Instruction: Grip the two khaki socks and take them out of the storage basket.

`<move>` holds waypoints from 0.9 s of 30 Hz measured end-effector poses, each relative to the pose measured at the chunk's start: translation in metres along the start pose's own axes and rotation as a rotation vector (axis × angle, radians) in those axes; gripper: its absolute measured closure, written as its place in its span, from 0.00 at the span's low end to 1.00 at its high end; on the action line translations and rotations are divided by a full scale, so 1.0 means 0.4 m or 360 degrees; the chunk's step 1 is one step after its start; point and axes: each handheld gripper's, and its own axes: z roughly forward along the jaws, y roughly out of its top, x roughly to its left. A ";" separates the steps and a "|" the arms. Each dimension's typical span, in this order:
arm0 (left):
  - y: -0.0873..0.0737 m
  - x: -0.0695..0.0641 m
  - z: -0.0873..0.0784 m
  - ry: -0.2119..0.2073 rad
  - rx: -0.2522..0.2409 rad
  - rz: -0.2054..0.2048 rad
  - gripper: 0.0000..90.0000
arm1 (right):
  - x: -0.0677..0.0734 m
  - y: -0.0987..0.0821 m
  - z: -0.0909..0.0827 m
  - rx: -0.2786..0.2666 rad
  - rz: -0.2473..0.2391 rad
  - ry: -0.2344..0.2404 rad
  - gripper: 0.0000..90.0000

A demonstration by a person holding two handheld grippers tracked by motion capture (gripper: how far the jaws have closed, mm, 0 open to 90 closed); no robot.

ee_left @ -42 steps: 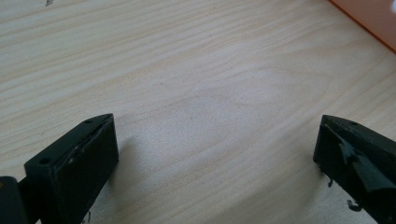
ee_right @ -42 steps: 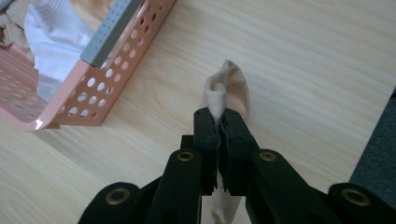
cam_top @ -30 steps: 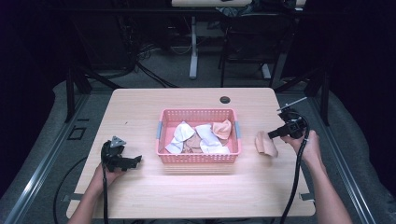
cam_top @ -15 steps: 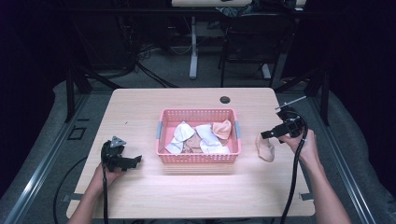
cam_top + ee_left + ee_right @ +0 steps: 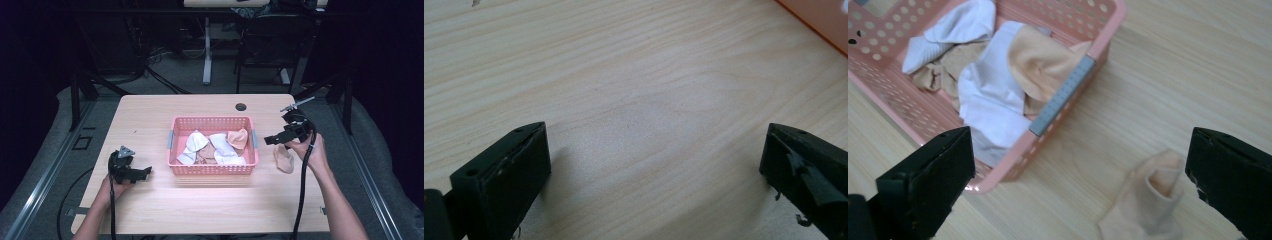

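Note:
A pink perforated basket (image 5: pixel 172 166) (image 5: pixel 893 107) stands mid-table and holds white socks (image 5: pixel 193 146) (image 5: pixel 990 102) and peach ones (image 5: pixel 238 137) (image 5: pixel 1040 62). One peach sock (image 5: pixel 284 158) (image 5: pixel 1148 202) lies loose on the wood just right of the basket. My right gripper (image 5: pixel 272 139) (image 5: pixel 1080 175) hovers open above that sock and the basket's right end, holding nothing. My left gripper (image 5: pixel 142 173) (image 5: pixel 656 167) rests open near the table's front left, over bare wood, well left of the basket.
The light wooden table (image 5: pixel 150 120) has a round black cable hole (image 5: pixel 241 106) at its far edge. Black cables trail from both grippers off the front edge. Beyond the table lie a dark floor, table legs and a chair.
The loose peach sock dropped from the right gripper's jaws onto the table beside the basket, and the right gripper rose and shifted slightly toward the basket. The left gripper stayed put.

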 end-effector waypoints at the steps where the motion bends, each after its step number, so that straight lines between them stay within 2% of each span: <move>1: 0.000 0.001 -0.001 -0.0003 0.0006 0.0004 0.00 | 0.010 0.007 0.004 -0.0010 -0.0008 0.0008 0.00; 13: 0.000 0.000 0.000 -0.0001 0.0002 0.0001 0.00 | 0.095 0.100 0.062 0.0019 -0.0115 0.0025 0.00; 18: 0.000 0.001 -0.001 -0.0003 0.0005 0.0004 0.00 | 0.120 0.139 0.087 0.0044 -0.0159 0.0024 0.00; 20: 0.000 0.001 -0.001 -0.0003 0.0005 0.0003 0.00 | 0.129 0.151 0.102 0.0050 -0.0159 0.0051 0.00; 27: 0.000 0.001 -0.001 -0.0004 0.0005 0.0003 0.00 | 0.146 0.186 0.152 0.0120 -0.0190 0.0066 0.02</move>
